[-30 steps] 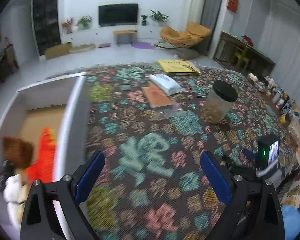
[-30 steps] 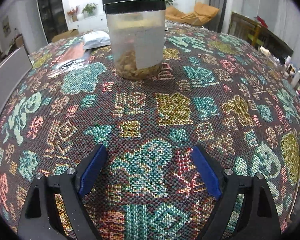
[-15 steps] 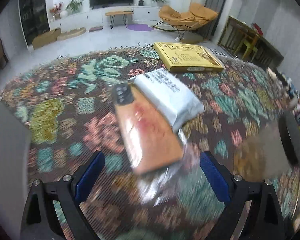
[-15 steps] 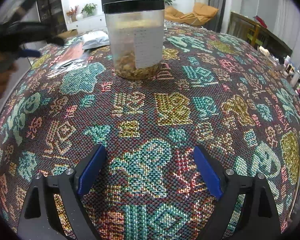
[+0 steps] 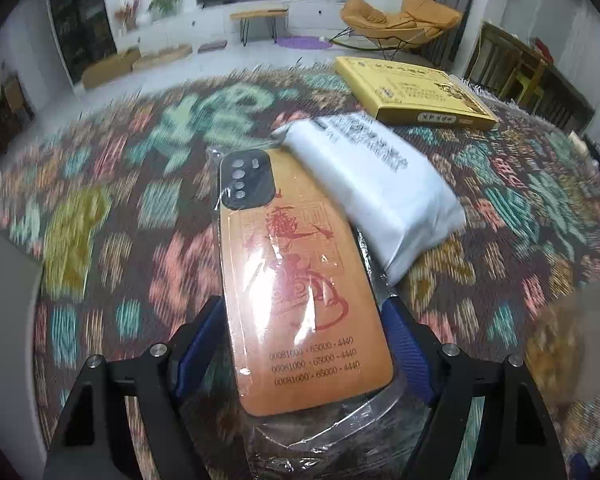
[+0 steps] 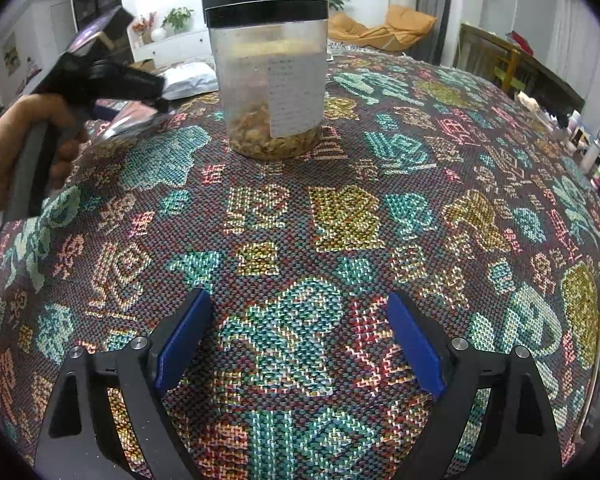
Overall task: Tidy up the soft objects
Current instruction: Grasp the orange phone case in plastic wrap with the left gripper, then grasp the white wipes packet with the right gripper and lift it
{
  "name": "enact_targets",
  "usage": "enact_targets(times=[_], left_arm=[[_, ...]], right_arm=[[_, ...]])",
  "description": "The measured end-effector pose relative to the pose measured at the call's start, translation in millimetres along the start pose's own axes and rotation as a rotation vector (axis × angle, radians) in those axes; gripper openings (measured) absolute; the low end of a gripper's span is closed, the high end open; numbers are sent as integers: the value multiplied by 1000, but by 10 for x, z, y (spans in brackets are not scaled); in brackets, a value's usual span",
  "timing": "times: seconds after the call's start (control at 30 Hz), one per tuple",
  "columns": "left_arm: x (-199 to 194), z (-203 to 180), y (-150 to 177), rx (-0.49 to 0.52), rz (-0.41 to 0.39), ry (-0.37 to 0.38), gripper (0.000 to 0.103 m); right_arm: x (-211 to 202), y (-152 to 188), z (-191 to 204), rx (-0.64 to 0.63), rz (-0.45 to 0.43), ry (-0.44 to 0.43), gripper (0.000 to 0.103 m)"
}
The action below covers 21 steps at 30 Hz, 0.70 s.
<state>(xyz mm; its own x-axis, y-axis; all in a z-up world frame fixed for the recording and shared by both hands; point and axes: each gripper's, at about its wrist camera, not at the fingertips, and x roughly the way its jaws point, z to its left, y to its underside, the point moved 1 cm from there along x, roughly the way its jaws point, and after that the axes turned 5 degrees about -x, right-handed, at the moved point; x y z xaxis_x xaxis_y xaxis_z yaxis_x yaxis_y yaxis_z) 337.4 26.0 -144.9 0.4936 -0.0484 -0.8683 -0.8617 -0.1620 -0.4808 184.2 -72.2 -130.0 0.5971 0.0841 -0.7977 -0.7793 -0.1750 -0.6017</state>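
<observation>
Now we centre the wide-open left gripper (image 5: 302, 322) astride the wrapped phone case (image 5: 300, 292) and close squarely; right gripper (image 6: 296, 338) hangs wide, empty.

— How is the left wrist view lit?
— Even indoor light is seen, moderately bright. White glare is thrown off the plastic wrap of the orange phone case (image 5: 300, 292), washing out part of its print. The patterned cloth (image 5: 112, 208) on the counter is smeared by motion blur, most strongly at left and lower right.

— And the right wrist view?
— It is sharper. The weave of the cloth is rendered crisply up to the clear jar (image 6: 270, 80), beneath which a soft shadow is cast. Straight lines are bent by fisheye distortion, and both frames are closed off by dark vignetted corners.
</observation>
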Motion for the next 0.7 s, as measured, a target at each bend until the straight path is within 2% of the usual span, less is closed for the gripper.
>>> enact_targets(times=[0.13,0.27,0.3,0.33,0.4,0.6,0.7], left_arm=[[-436,320,511,-41,18,-12,78],[-846,584,1230,-68,38,-11,80],[-891,619,1371,-72,34,-26,87],[-901,637,1433,-75,26,-37,96],[-902,684,1515,-73,-9,-52,102],[-797,611,1512,20,-84,-69,103],[-789,603,1508,17,-118,-70,103]], right_arm=[[0,-3,-8,3,0,2,91],[2,-3,-10,3,0,3,91],[1,-2,-10,3,0,2,91],[1,-1,-9,3,0,2,91],[2,-1,-12,4,-1,2,91],[5,0,-15,5,0,3,91],[5,0,-16,5,-1,3,91]])
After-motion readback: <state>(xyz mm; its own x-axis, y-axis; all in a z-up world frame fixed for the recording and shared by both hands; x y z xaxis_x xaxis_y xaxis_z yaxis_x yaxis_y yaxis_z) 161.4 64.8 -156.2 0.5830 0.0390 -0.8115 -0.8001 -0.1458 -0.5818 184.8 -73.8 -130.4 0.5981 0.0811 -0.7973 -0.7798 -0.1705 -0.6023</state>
